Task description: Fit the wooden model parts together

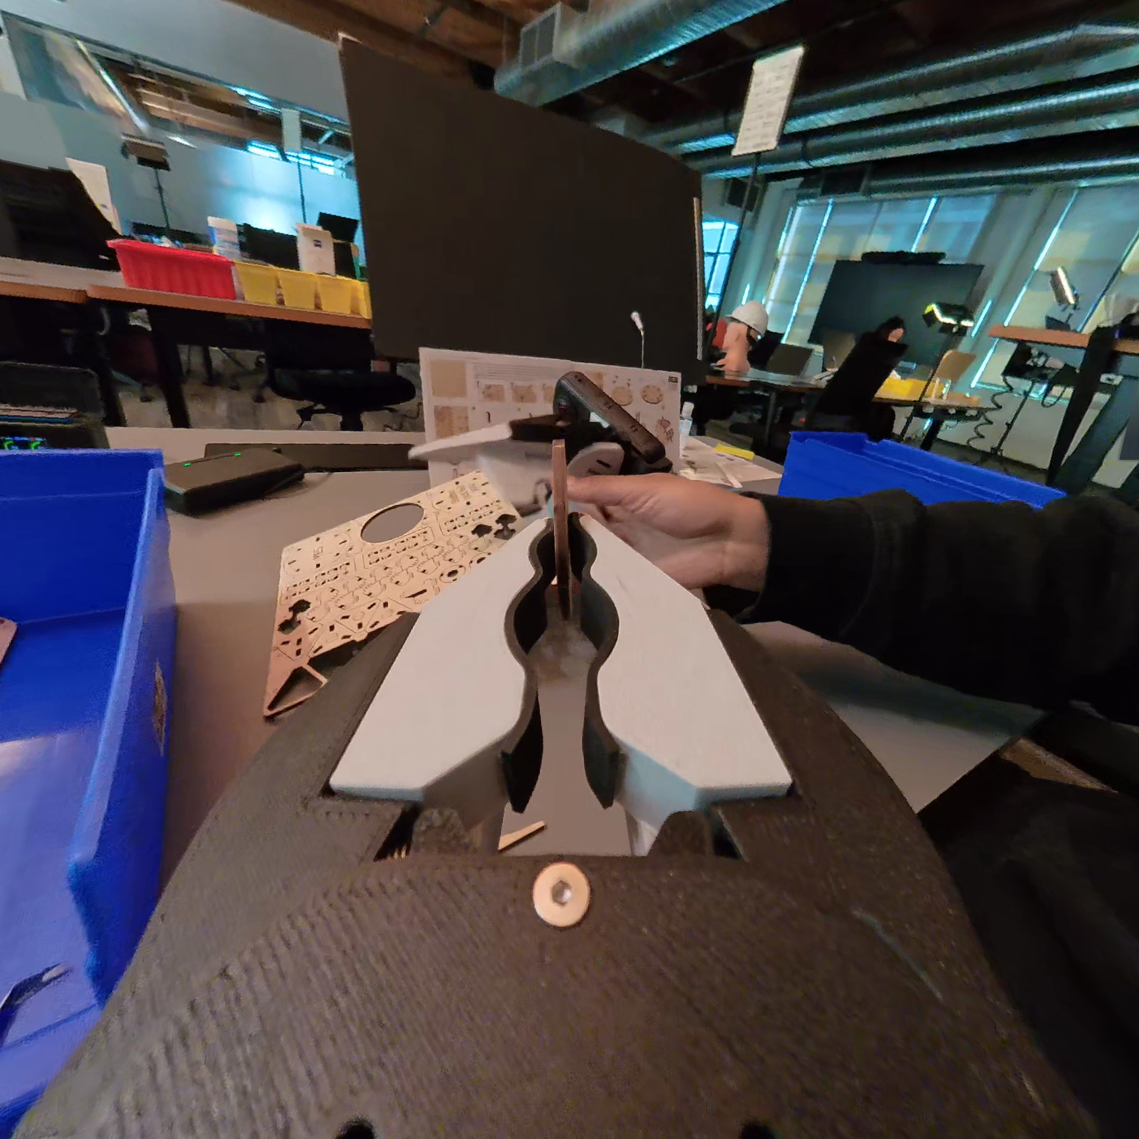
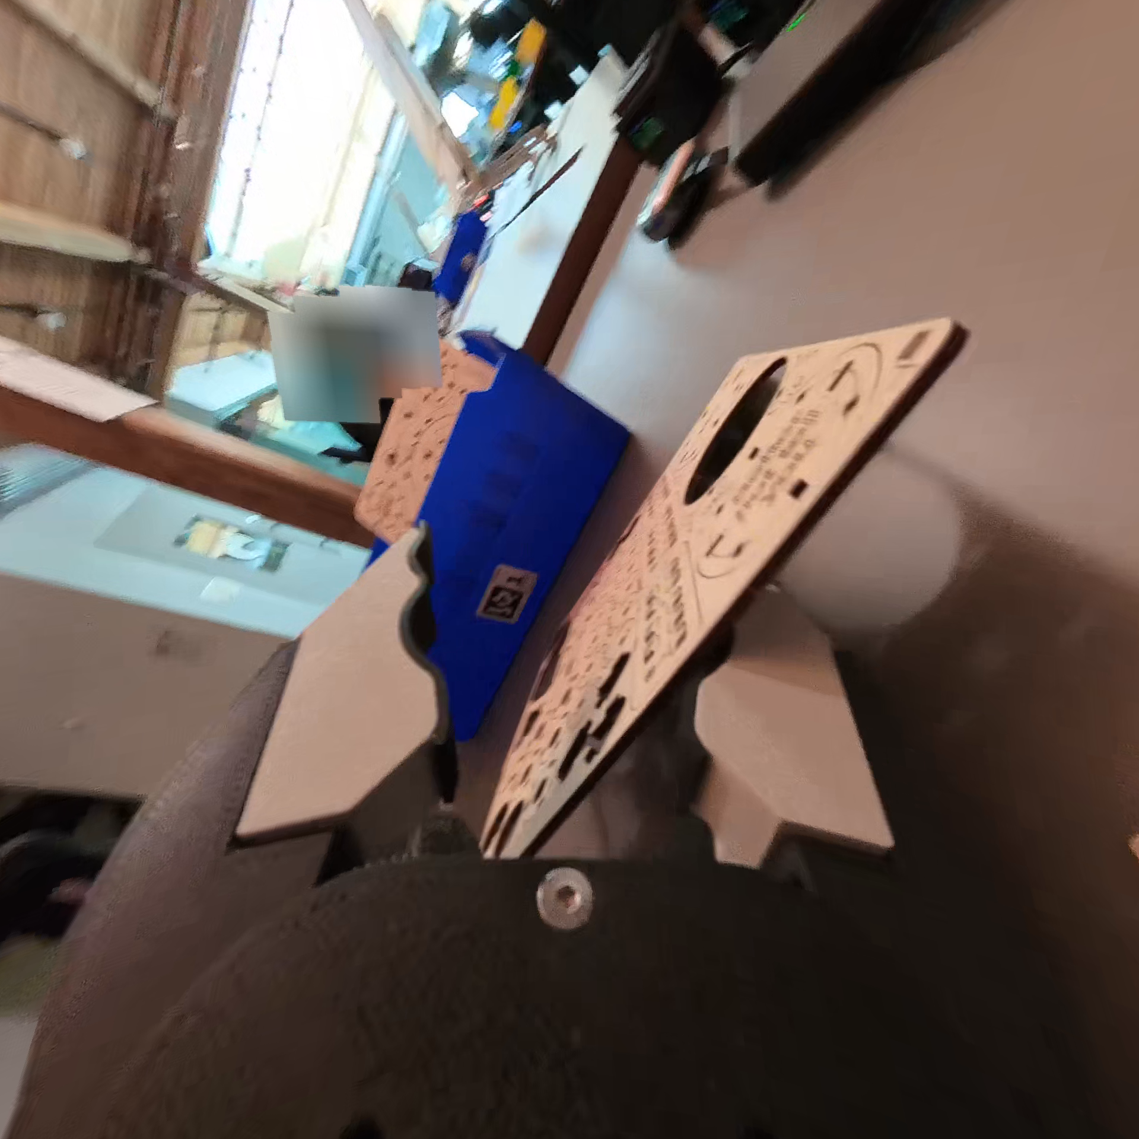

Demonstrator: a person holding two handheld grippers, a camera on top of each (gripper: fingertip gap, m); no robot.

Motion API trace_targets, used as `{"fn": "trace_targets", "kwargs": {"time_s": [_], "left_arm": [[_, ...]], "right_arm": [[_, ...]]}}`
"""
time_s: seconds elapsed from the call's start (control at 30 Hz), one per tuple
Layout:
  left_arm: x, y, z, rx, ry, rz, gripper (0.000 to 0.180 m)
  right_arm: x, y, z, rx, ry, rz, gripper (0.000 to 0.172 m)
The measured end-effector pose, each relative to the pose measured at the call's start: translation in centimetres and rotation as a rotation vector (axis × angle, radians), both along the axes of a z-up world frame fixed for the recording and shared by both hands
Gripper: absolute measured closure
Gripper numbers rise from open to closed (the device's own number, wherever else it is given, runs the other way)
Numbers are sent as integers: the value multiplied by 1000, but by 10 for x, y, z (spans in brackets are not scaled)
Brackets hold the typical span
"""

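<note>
Your left gripper [image 1: 559, 555] is clamped on a thin wooden piece [image 1: 559, 493]; your right gripper [image 2: 555, 616] stands wide open, tilted sideways.

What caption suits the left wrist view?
Left gripper clamps a thin wooden piece upright beside a hand and a laser-cut wooden sheet.

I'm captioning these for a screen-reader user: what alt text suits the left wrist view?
The left hand-held gripper pinches a thin brown wooden piece upright on edge. Behind it, a hand holds the other gripper above a pale laser-cut plywood sheet on a grey table beside a blue plastic bin.
</note>
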State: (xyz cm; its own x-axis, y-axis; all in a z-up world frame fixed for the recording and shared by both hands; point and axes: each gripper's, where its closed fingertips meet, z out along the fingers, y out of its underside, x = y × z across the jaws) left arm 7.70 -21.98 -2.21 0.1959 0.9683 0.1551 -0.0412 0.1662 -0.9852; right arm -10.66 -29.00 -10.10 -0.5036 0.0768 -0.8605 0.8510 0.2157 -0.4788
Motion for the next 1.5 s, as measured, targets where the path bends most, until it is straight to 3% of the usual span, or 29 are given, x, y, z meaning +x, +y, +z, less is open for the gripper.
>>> {"fn": "trace_targets", "kwargs": {"time_s": [0.07, 0.13, 0.2, 0.23, 0.37, 0.57, 0.7, 0.77, 0.83, 0.93, 1.0, 1.07, 1.2, 1.27, 1.3, 1.33, 1.37, 1.4, 1.43, 1.47, 1.5], "left_arm": [[2, -2, -2, 12, -5, -4, 178], [1, -3, -3, 20, -6, -8, 178], [0, 1, -4, 21, -4, -18, 177], [-2, 4, -4, 15, -7, -24, 178], [-9, 13, -6, -26, -21, -24, 178], [-22, 26, -6, -39, -26, -28, 178], [-28, 36, -4, -23, -23, -43, 178], [-30, 39, -4, -32, -27, -42, 178], [-30, 40, -3, -44, -28, -33, 178], [-30, 41, -2, -50, -28, -25, 178], [-30, 40, -3, -52, -29, -22, 178], [-30, 40, -4, -51, -30, -19, 178], [-32, 41, -7, -41, -37, -28, 178], [-33, 43, -9, -41, -40, -33, 178], [-34, 44, -10, -40, -39, -37, 178], [-34, 45, -10, -39, -37, -40, 178], [-34, 45, -11, -37, -35, -42, 178], [-34, 46, -12, -35, -35, -43, 178], [-33, 46, -13, -32, -35, -44, 178], [-33, 46, -13, -29, -35, -45, 178], [-33, 46, -14, -26, -36, -48, 178]], "right_arm": [[5, 12, 17, -86, -157, 85, 71], [4, 31, 45, -273, -264, 152, 45], [3, 50, 63, -430, -221, 169, 18], [4, 57, 65, -438, -186, 178, 15], [30, 78, 70, -346, 91, 292, 13], [31, 107, 69, -112, 700, 298, 13], [28, 129, 90, -206, 716, 285, 13], [32, 145, 105, -330, 855, 297, 13], [15, 155, 106, -267, 1016, 204, 14], [-27, 168, 100, -51, 1049, 28, 31], [-34, 178, 99, -26, 1080, 30, 16], [-39, 187, 106, -50, 1182, -6, 15], [-70, 202, 112, 132, 1514, -235, 13], [-82, 207, 117, 256, 1772, -379, 13], [-75, 205, 123, 232, 1877, -424, 13], [-59, 199, 122, 174, 1930, -390, 19], [-42, 193, 113, 117, 1931, -311, 48], [-25, 189, 105, 61, 1911, -237, 115], [-12, 185, 97, 16, 1881, -157, 170], [-9, 181, 91, 15, 1816, -115, 155], [-18, 177, 83, 78, 1700, -120, 172]]}}
